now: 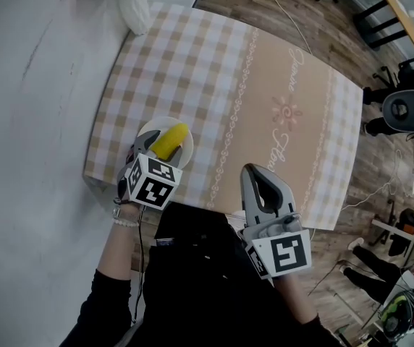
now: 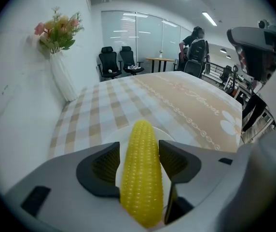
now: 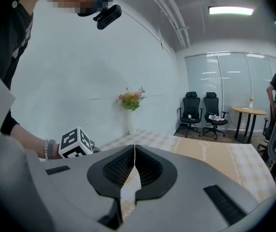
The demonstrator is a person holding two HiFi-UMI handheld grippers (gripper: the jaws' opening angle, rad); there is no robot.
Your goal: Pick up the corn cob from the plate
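A yellow corn cob lies on a small white plate near the table's front left corner. My left gripper reaches down over the plate, open, one jaw on each side of the cob. In the left gripper view the corn cob runs lengthwise between the dark pads, and the plate shows beyond it. The pads stand close to the cob without clearly pressing it. My right gripper hovers over the table's front edge, shut, with nothing between its jaws.
The table wears a checked beige cloth with a flower print. A white vase with flowers stands at the far left corner against the wall. Office chairs and a person are beyond the table.
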